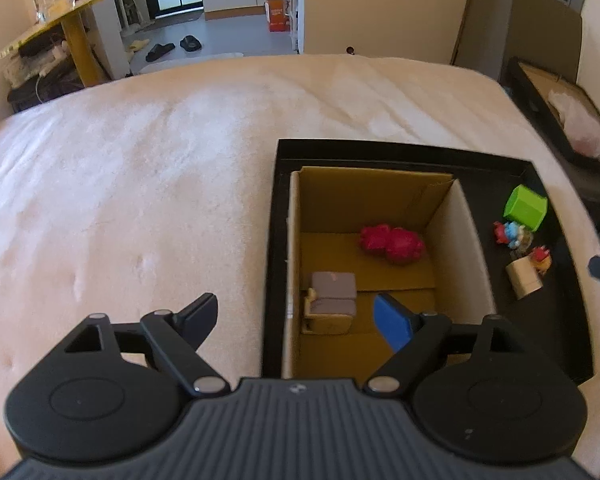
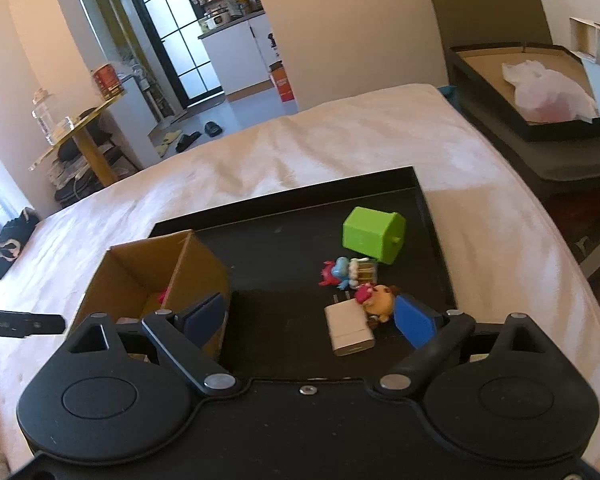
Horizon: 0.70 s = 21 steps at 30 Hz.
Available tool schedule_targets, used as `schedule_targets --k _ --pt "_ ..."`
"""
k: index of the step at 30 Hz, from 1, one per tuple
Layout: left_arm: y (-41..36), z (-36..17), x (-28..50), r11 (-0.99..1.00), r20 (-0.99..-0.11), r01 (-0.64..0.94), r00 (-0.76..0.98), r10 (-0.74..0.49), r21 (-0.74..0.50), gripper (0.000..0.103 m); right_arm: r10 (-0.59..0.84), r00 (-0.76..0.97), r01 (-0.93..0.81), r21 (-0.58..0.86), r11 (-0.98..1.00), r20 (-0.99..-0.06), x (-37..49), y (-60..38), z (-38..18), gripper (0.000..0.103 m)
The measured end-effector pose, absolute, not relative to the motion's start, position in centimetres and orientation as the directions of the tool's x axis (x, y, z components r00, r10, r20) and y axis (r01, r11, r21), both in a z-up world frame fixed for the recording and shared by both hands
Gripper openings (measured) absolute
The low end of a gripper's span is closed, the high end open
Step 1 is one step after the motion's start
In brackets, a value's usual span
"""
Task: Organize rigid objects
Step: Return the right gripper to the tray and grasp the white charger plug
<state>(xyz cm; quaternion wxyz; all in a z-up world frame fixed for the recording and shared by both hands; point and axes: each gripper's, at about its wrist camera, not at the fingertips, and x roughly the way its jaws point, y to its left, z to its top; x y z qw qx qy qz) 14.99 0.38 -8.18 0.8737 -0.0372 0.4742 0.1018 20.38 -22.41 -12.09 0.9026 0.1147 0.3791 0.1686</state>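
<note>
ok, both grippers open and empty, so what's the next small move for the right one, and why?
Probably lower the right gripper onto the white rectangular charger block. It lies loose on the black tray almost between the open fingers, outside the brown cardboard box that already holds a red toy.

Left gripper and right gripper — matte black bodies with two round discs, angled linkage bars with silver pivot screws, blue pads on the fingertips; left body ribbed grey at lower centre.
</note>
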Motion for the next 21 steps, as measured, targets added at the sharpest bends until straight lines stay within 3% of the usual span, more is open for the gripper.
schedule_targets --k 5,21 --pt "0.9 -8.7 14.8 0.977 -0.839 -0.213 0.525 0.143 0.033 0.084 0.372 0.661 -0.213 0.312 0.926 -0.652 20.4 -23.0 -13.2 0.091" --pt "1.3 -9.7 15.2 0.967 -0.84 -0.253 0.522 0.15 0.016 0.084 0.362 0.58 -0.232 0.279 0.932 -0.729 22.9 -22.8 -18.8 0.069"
